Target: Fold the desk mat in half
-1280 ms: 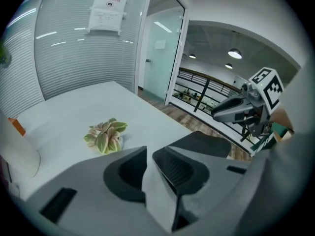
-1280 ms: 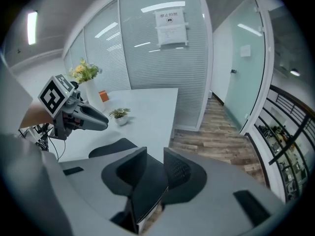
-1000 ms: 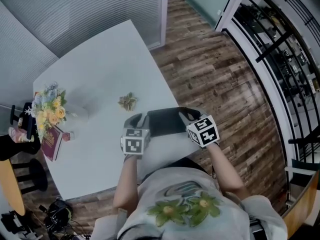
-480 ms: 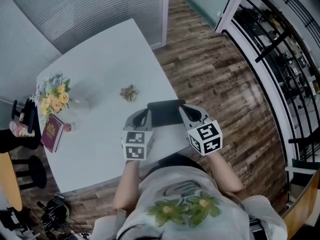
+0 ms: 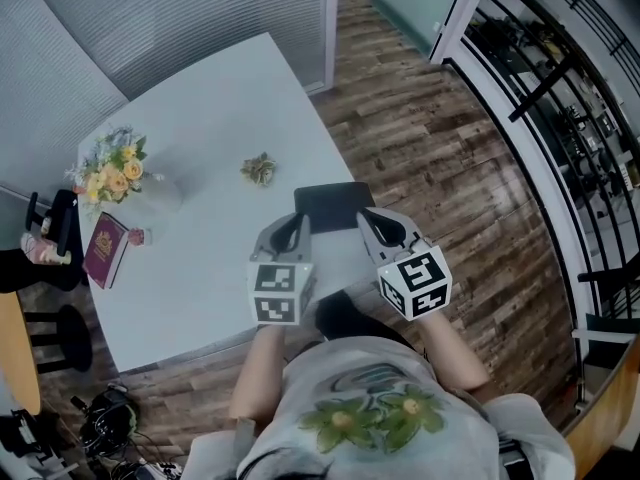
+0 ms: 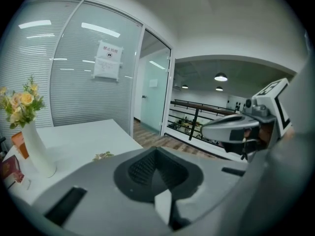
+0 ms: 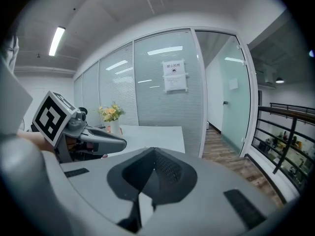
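Observation:
The dark desk mat [image 5: 332, 202] lies near the right corner of the white table [image 5: 200, 108], with its near edge raised. My left gripper [image 5: 300, 228] is shut on that edge at its left end, my right gripper [image 5: 368, 220] at its right end. In the left gripper view the jaws [image 6: 156, 151] are together with a thin pale strip [image 6: 163, 206] pinched between them. The right gripper view shows the same, closed jaws [image 7: 153, 152] on a pale strip [image 7: 144, 208]. Each gripper sees the other beside it. The mat's underside is hidden.
A vase of flowers [image 5: 116, 166], a red book [image 5: 103, 250] and a small dried sprig [image 5: 259, 168] sit on the table's left and middle. Wooden floor [image 5: 430, 138] and a black railing [image 5: 560, 98] lie to the right, with a glass wall [image 5: 180, 18] behind the table.
Both grippers have closed on the mat's near edge and risen with it, moving away from my body. The dark part of the mat now looks shorter.

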